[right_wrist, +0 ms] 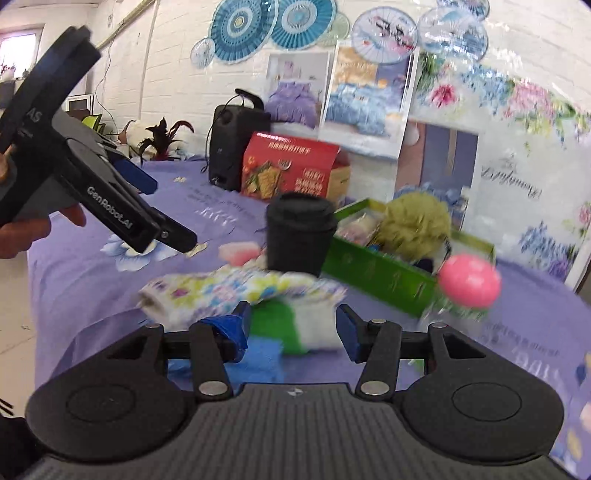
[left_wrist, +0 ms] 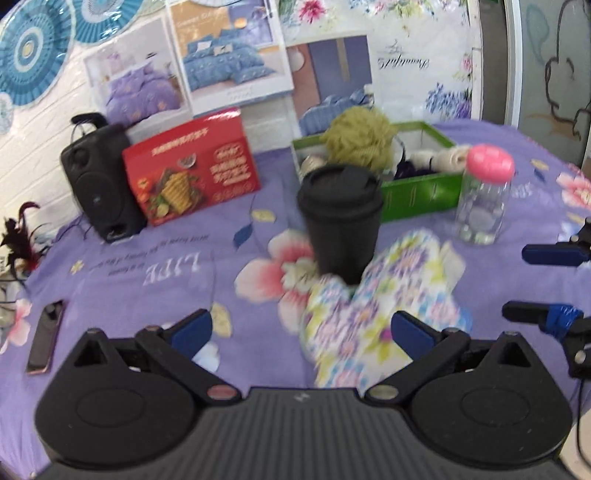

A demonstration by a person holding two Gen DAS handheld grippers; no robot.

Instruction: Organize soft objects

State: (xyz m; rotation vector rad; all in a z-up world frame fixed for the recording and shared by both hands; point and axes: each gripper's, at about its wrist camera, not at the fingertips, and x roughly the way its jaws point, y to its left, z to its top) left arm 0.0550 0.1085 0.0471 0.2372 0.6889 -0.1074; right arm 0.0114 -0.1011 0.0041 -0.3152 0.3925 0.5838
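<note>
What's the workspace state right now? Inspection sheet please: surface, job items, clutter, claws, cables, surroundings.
Surface: purple floral bedsheet covering the table.
Job's things: floral oven mitt lying flat in front of the black cup; green-and-white cloth on the sheet near the right claw; olive bath pouf and yarn in the green box.
Clutter: black lidded cup, pink-lidded jar, red carton, speaker, phone.
Claws: left claw open, empty, above the mitt; right claw open, empty, at the cloth.
Cables: thin cord by the speaker.
Surroundings: white brick wall with paper fans and bedding posters.
</note>
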